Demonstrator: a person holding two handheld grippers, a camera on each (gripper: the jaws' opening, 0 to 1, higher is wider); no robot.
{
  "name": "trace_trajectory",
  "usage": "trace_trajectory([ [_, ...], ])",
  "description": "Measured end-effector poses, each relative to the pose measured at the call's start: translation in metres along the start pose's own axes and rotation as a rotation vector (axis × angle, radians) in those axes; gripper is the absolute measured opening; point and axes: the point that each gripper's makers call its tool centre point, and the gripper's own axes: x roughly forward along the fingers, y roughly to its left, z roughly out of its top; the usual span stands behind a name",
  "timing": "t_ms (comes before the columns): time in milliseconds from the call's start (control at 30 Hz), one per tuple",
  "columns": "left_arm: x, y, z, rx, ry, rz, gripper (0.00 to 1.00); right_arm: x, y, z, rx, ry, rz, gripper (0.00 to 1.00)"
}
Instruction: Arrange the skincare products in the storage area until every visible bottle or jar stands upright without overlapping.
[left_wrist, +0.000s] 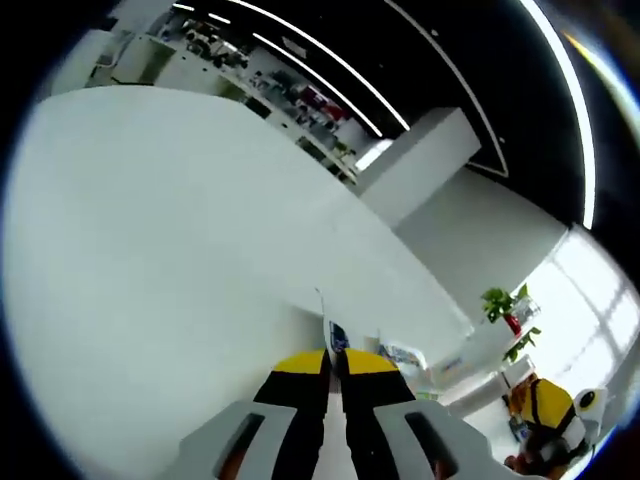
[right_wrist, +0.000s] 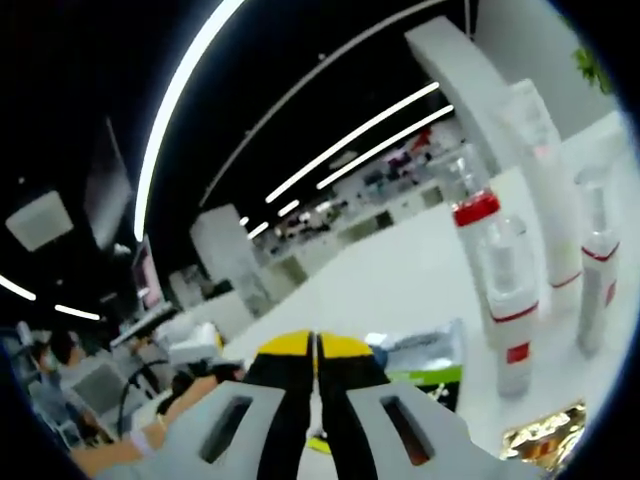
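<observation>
My left gripper (left_wrist: 336, 362) has its yellow-tipped jaws pressed together on a thin flat white packet with blue print (left_wrist: 336, 336). The packet sticks up edge-on from between the tips, over a white table (left_wrist: 180, 260). My right gripper (right_wrist: 316, 350) is shut with nothing between its jaws. To its right stand three upright products: a clear bottle with a red cap (right_wrist: 497, 290), a tall white tube (right_wrist: 545, 180) and a pump bottle with a red band (right_wrist: 598, 262). A green and white packet (right_wrist: 428, 365) lies just right of the right gripper's tips.
Crinkled gold foil (right_wrist: 545, 438) lies at the lower right of the right gripper view, and a person's hand (right_wrist: 150, 440) shows at its lower left. A potted plant (left_wrist: 508, 308) and a yellow toy (left_wrist: 545, 405) sit past the table's far edge.
</observation>
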Motion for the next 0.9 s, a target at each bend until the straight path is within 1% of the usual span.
trace_trajectory([
  [133,-0.001,-0.002,-0.003,0.061,0.0,0.002,0.07,0.001,0.0,-0.004,0.004,0.018,0.004,0.01],
  [267,-0.002,0.0,0.002,0.092,-0.015,0.018,0.14,0.002,-0.001,-0.005,-0.001,0.021,0.003,0.01],
  [433,-0.003,0.004,0.008,0.118,-0.024,0.036,0.16,0.001,-0.001,-0.004,-0.004,0.021,0.004,0.01],
  [500,-0.005,0.005,0.007,0.124,-0.024,0.037,0.17,0.001,-0.001,-0.005,-0.003,0.024,0.004,0.01],
  [567,-0.012,0.003,0.002,0.125,-0.025,0.028,0.18,0.002,-0.001,-0.005,-0.003,0.026,0.003,0.02],
  [667,-0.014,0.005,0.014,0.126,-0.053,0.021,0.2,0.002,-0.003,-0.007,-0.005,0.033,-0.005,0.02],
  [700,-0.015,0.004,0.019,0.127,-0.068,0.014,0.2,0.002,-0.003,-0.007,-0.006,0.036,-0.006,0.02],
  [733,-0.02,0.0,0.019,0.127,-0.087,0.0,0.21,0.002,-0.003,-0.007,-0.006,0.037,-0.006,0.02],
  [767,-0.024,-0.006,0.02,0.12,-0.109,-0.026,0.22,0.002,-0.003,-0.008,-0.009,0.037,-0.004,0.02],
  [833,-0.029,-0.015,0.022,0.112,-0.131,-0.076,0.25,0.003,-0.001,-0.008,-0.008,0.039,0.002,0.03],
  [900,-0.036,-0.027,0.025,0.123,-0.158,-0.13,0.29,0.003,0.0,-0.009,-0.011,0.043,0.008,0.05],
])
